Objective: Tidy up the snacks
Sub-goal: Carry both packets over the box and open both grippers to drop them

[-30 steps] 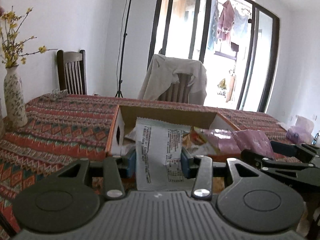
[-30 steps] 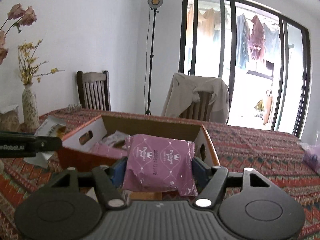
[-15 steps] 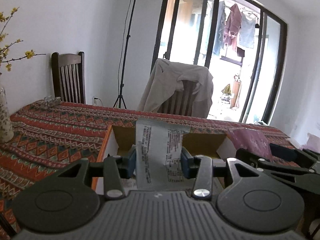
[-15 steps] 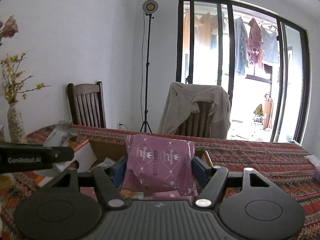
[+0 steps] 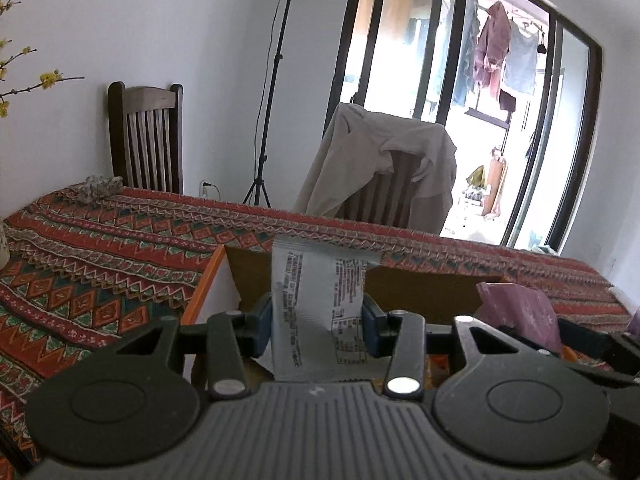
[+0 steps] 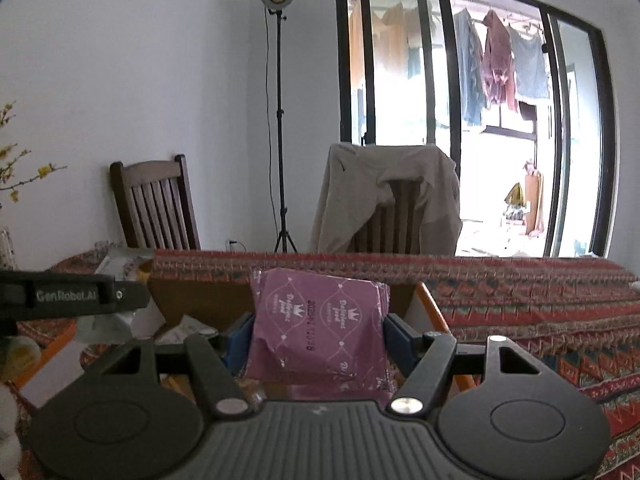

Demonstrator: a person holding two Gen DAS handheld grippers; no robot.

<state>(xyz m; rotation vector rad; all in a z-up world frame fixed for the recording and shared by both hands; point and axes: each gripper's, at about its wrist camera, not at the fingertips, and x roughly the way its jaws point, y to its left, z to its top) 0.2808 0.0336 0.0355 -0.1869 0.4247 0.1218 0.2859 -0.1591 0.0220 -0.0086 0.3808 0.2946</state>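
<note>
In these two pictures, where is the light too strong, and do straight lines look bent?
Left wrist view: the balcony window is overexposed and its frame bows. Right wrist view: the same window glares white near the floor, and black corners show the fisheye edge.

Pale white walls fill the upper left. A tall light stand with a round lamp stands at centre, a dark wooden chair lower left of it. A second chair draped with a beige jacket sits before black-framed glass doors; bright daylight and hanging laundry show beyond. A red patterned cloth covers the surface.
</note>
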